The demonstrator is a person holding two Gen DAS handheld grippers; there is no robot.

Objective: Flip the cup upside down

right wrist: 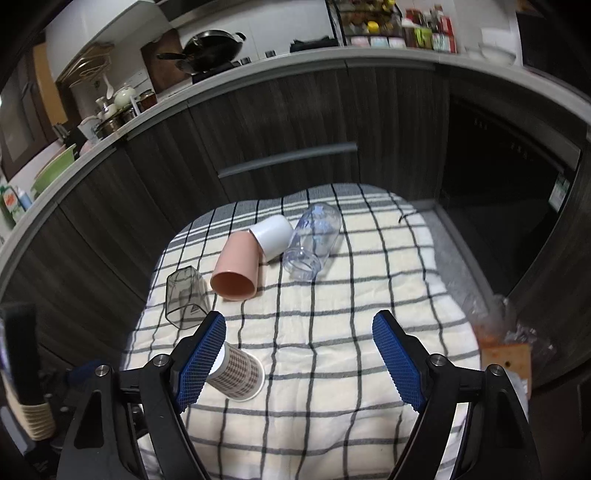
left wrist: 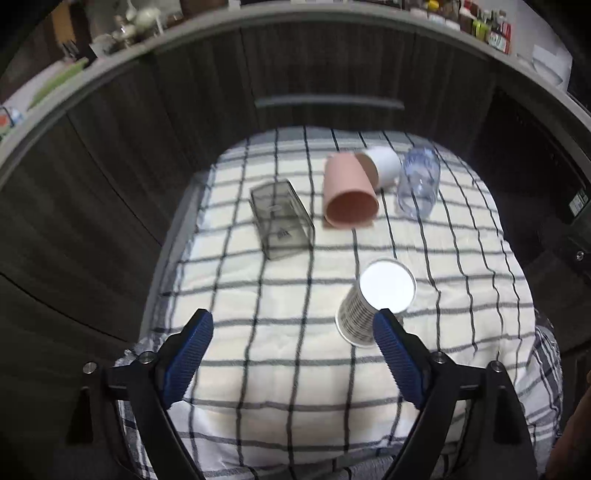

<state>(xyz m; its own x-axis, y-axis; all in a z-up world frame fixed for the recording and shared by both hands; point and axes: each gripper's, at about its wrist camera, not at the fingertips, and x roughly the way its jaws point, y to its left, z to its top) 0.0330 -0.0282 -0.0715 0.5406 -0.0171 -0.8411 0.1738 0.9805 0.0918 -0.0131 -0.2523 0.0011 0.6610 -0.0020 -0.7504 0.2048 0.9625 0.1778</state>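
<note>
this is a home kitchen: a grey countertop (right wrist: pixel 258 79) curves across from nine to two o'clock above dark wood-grain cabinet fronts (right wrist: pixel 295 122) with a long grey bar handle (right wrist: pixel 288 158). a black wok (right wrist: pixel 212 48) sits on the counter at eleven o'clock, with a white teapot (right wrist: pixel 123 94) and metal pots at ten. jars and bottles of seasoning (right wrist: pixel 417 33) crowd a rack at one o'clock, and a checked white dish towel (right wrist: pixel 332 332) covers the small table at six.

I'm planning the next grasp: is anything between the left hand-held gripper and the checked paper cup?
Nothing visible. The left hand-held gripper hangs open over bare checked tablecloth, with the checked paper cup right beside its right finger. The smoky clear cup, pink plastic cup and clear plastic bottle lie farther back.
</note>
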